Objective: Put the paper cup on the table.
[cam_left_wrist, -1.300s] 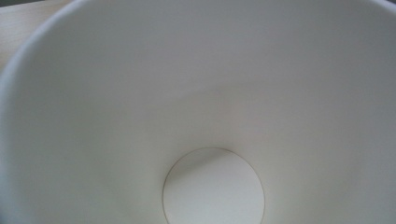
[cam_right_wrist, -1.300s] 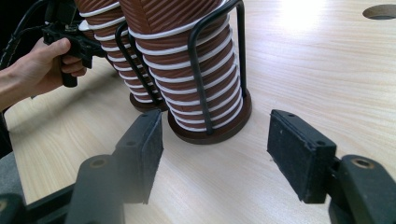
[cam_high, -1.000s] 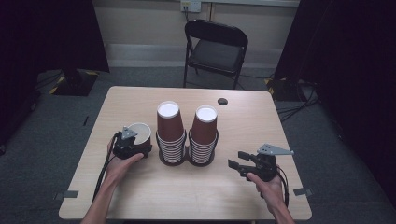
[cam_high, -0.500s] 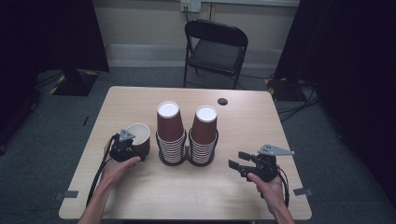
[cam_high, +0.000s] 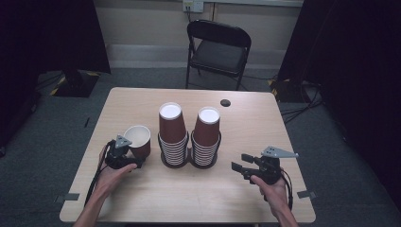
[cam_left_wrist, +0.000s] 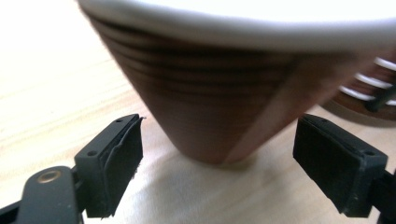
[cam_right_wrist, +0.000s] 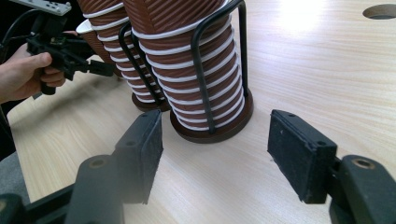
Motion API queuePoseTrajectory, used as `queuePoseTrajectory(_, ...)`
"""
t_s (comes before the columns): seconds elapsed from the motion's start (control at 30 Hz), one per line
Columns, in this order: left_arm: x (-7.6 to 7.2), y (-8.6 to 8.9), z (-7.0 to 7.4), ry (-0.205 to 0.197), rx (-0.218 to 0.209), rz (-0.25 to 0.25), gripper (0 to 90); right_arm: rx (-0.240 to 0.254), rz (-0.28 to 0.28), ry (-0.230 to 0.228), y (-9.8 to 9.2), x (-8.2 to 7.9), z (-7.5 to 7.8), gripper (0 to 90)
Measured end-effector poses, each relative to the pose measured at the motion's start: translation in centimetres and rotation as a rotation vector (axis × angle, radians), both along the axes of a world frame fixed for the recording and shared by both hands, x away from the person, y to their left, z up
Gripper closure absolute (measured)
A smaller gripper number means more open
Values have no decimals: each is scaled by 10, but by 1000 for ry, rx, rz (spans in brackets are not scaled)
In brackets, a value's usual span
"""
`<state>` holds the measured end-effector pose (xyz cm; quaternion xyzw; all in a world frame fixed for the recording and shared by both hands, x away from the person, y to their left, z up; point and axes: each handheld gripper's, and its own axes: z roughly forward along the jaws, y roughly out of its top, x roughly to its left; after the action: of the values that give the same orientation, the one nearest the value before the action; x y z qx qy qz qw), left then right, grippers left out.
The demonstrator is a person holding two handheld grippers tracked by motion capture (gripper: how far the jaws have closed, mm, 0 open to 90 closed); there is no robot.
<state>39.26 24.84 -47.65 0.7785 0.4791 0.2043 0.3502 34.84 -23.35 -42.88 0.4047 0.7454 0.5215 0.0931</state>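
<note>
A single brown paper cup with a white inside stands upright on the table's left side. My left gripper sits just in front of it, open. In the left gripper view the cup's narrow base stands ahead of the two pads, which do not touch it. Two tall stacks of brown cups stand side by side in black wire holders at the middle. My right gripper rests to their right, open and pointing at the right stack, with nothing between its jaws.
The wooden table has a small dark round hole at its back right. A black folding chair stands behind the table. In the right gripper view the left gripper shows beyond the stacks.
My left gripper has drawn back a little from the single cup, toward the person. The cup, the stacks and the right gripper have stayed put.
</note>
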Motion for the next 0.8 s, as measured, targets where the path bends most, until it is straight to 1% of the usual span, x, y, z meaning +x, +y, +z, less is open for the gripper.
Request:
queuePoseTrajectory(0.03,-2,2,0,10,-13,-4,158,1,-2,1,0,0,0,352)
queuePoseTrajectory(0.07,-4,3,0,15,-21,5,159,1,-2,1,0,0,0,352)
queuePoseTrajectory(0.1,-6,4,0,16,-19,13,159,-1,-3,1,0,0,0,351)
queuePoseTrajectory(0.13,-9,4,2,5,-19,7,159,0,-3,0,-1,-1,0,351)
queuePoseTrajectory(0.2,-16,5,5,-2,-7,-12,158,-2,-4,1,-1,-1,-1,351)
queuePoseTrajectory(0.23,-19,5,7,-8,-16,-17,158,1,-6,2,-1,-1,0,350)
queuePoseTrajectory(0.27,-22,5,9,-11,-16,-26,158,1,-6,1,-1,-1,0,350)
queuePoseTrajectory(0.3,-26,5,12,-21,-12,-31,159,1,-7,-1,-1,-1,0,350)
queuePoseTrajectory(0.33,-30,4,14,-28,-21,-34,158,1,-9,0,-2,-1,0,350)
queuePoseTrajectory(0.37,-33,3,17,-28,-13,-49,158,0,-10,0,-2,-1,-1,350)
queuePoseTrajectory(0.43,-42,2,21,-47,15,-78,158,-2,-10,3,-1,-1,-1,350)
queuePoseTrajectory(0.5,-52,-1,24,-54,2,-100,158,-4,-8,3,-1,-2,-1,350)
queuePoseTrajectory(0.57,-61,-5,27,-71,2,-118,158,-8,-7,5,-1,-2,-2,350)
queuePoseTrajectory(0.67,-72,-13,35,-101,-29,-141,157,-12,-7,12,0,-2,-4,349)
queuePoseTrajectory(0.7,-76,-16,38,-113,-45,-138,158,-13,-5,14,1,-2,-5,349)
queuePoseTrajectory(0.73,-81,-18,40,-132,-59,-145,157,-16,-4,16,2,-2,-6,349)
queuePoseTrajectory(0.8,-88,-23,42,-155,-76,-155,157,-19,2,19,3,-3,-7,348)
